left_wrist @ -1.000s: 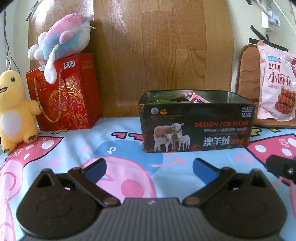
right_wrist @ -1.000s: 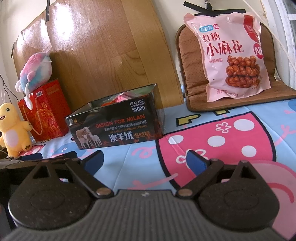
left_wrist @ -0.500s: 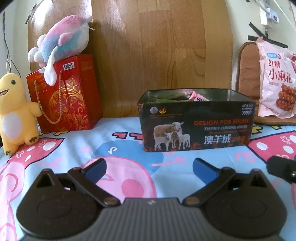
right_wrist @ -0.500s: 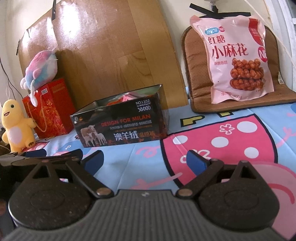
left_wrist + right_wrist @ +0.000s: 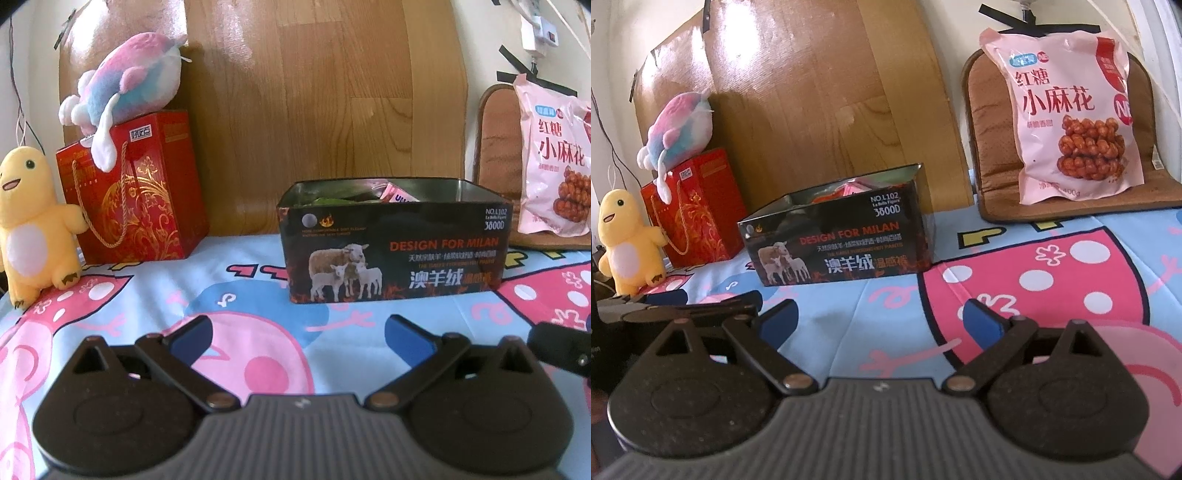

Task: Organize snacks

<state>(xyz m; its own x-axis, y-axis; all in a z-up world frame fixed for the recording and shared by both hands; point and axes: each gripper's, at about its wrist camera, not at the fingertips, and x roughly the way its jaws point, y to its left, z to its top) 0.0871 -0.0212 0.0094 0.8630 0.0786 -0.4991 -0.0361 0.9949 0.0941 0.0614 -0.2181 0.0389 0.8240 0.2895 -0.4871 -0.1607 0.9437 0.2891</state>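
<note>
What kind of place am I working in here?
Probably a home, perhaps a bedroom: a cartoon-print sheet covers the surface, plush toys sit beside a red gift bag, and a seat cushion props a snack bag.

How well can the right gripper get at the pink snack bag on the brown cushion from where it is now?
Probably yes. The right gripper is open and holds nothing, and only bare printed cloth lies between it and the pink snack bag leaning on the brown cushion. The black tin stands off to its left.

The black tin [image 5: 395,254] hides most of its snack packets (only tips show); the pink bag [image 5: 554,166] is cut off at the left view's right edge.
</note>
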